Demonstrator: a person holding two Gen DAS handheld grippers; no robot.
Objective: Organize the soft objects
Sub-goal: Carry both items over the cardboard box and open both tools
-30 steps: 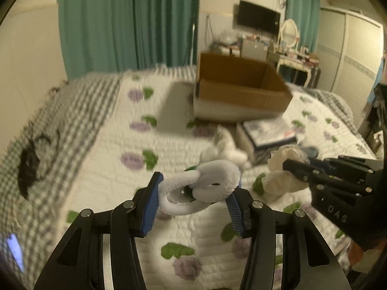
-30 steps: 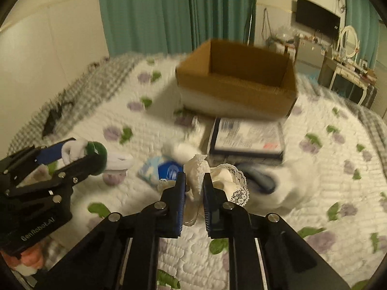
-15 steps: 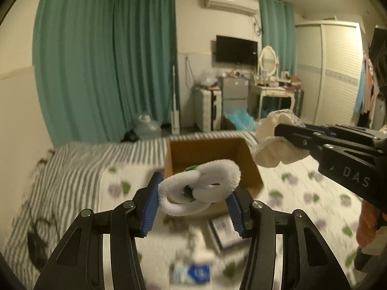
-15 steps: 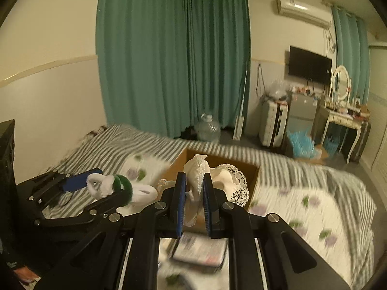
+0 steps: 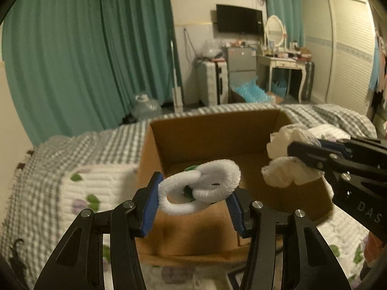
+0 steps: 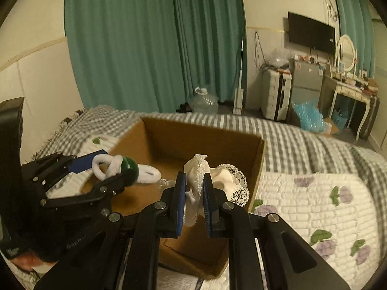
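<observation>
My left gripper is shut on a fluffy white and green looped soft item and holds it above the near edge of an open cardboard box on the bed. My right gripper is shut on a cream lace-trimmed cloth and holds it over the same box. Each gripper shows in the other's view: the right gripper with the lace cloth at the right, the left gripper with the fluffy item at the left. The box floor looks bare.
The bed has a white quilt with purple flowers and a grey checked blanket. Teal curtains, a water jug, a suitcase, a TV and a dressing table stand beyond the bed.
Both grippers rose from the bed with their items and moved forward to the cardboard box. The views tilted up, then back down onto the box, which is now close beneath them.
</observation>
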